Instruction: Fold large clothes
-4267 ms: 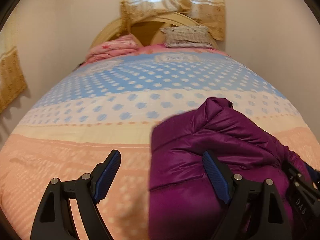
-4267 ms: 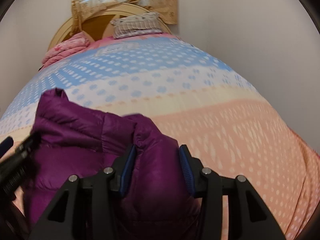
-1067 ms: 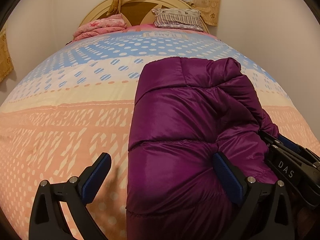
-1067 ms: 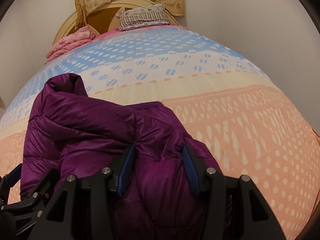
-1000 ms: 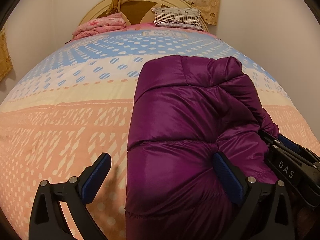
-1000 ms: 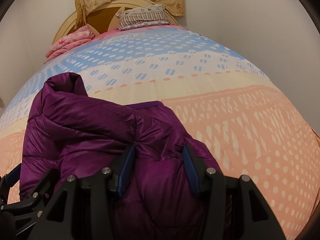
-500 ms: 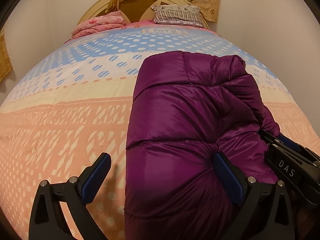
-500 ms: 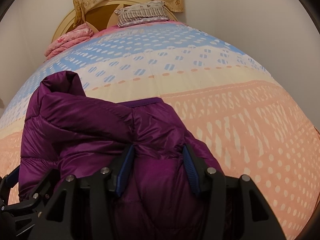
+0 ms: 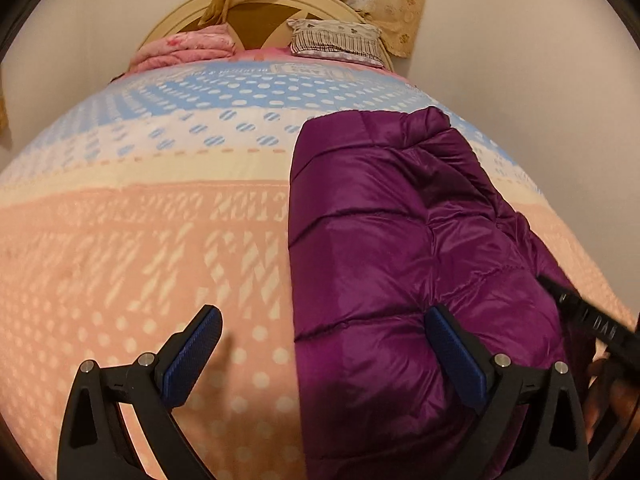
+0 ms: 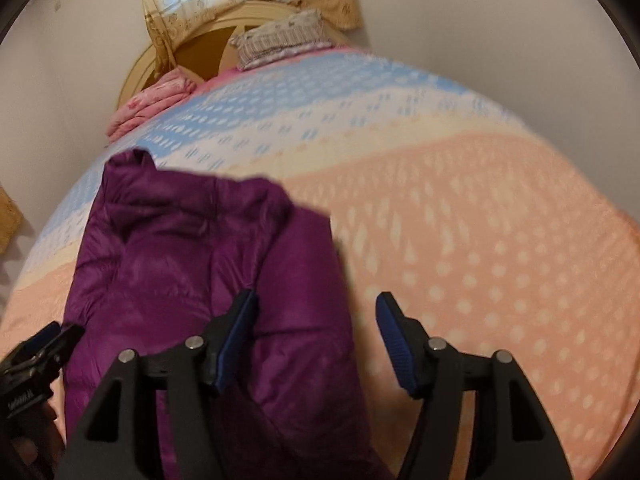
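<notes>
While jacket (image 9: 392, 264) lies folded, pillow (image 9: 336, 42) sits well apart.

White letters reading "DAS" stand on the black body of the right gripper (image 9: 592, 322) at the right edge of the left wrist view, smeared by motion. In the right wrist view, small white lettering on the left gripper (image 10: 24, 398) is too blurred to read. Nothing else legible.

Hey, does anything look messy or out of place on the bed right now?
Nothing is spilled or damaged. The purple puffer jacket lies folded in a long bundle on the bedspread, its far collar end bunched up rather than flat. The pink blanket and pillow sit neatly by the headboard.
</notes>
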Demonstrator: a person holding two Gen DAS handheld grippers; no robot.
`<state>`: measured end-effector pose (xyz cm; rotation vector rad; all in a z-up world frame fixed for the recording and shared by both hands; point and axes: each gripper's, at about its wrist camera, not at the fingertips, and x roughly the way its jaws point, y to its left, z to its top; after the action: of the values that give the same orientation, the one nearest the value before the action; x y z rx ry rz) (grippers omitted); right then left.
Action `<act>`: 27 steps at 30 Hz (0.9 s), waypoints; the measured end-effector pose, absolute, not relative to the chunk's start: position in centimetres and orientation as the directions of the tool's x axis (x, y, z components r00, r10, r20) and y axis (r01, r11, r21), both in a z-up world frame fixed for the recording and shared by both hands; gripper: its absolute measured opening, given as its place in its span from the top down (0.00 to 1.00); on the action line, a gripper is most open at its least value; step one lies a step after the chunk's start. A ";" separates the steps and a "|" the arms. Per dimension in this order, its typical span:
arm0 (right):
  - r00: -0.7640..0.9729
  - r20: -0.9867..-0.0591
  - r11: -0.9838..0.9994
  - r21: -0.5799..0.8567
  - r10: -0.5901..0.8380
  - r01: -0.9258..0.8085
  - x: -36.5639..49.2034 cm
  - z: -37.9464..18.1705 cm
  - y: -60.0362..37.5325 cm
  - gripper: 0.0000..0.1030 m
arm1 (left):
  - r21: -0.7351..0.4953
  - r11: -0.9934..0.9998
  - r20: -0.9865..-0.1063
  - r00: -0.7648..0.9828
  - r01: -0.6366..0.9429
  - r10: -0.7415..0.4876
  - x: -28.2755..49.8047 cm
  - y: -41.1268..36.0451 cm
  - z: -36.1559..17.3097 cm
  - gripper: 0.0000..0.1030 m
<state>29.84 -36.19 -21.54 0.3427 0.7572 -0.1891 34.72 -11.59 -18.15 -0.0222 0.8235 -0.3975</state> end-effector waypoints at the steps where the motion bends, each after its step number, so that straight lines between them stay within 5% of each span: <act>1: 0.715 -0.697 0.930 0.232 -0.045 0.285 29.8 -21.6 -36.1 0.38 | -0.169 0.925 -0.707 0.612 0.341 -0.355 34.7 -11.8 -18.3 0.01; 4: 0.718 -0.695 0.930 0.287 0.036 0.231 29.9 -22.4 -35.9 0.49 | -0.134 0.917 -0.694 0.625 0.376 -0.358 34.1 -13.1 -18.5 0.01; 10: 0.722 -0.680 0.910 0.370 0.130 0.185 30.0 -22.8 -36.5 0.53 | -0.165 0.883 -0.693 0.586 0.440 -0.421 34.3 -14.2 -18.8 0.03; 13: 0.726 -0.665 0.904 0.401 0.174 0.150 29.8 -22.9 -36.4 0.63 | -0.210 0.843 -0.679 0.547 0.494 -0.490 33.9 -14.3 -18.6 0.25; 20: 0.767 -0.621 0.913 0.388 0.160 0.124 28.2 -22.1 -35.5 0.77 | -0.076 0.846 -0.661 0.609 0.527 -0.438 31.7 -15.4 -16.6 0.63; 27: 0.794 -0.578 0.911 0.405 0.187 0.081 27.4 -20.3 -33.8 0.79 | -0.011 0.861 -0.627 0.667 0.509 -0.402 29.7 -13.4 -14.0 0.70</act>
<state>27.41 -33.78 -20.31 0.4297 0.6562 0.0592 29.68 -13.43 -13.99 0.1704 0.6642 -0.5168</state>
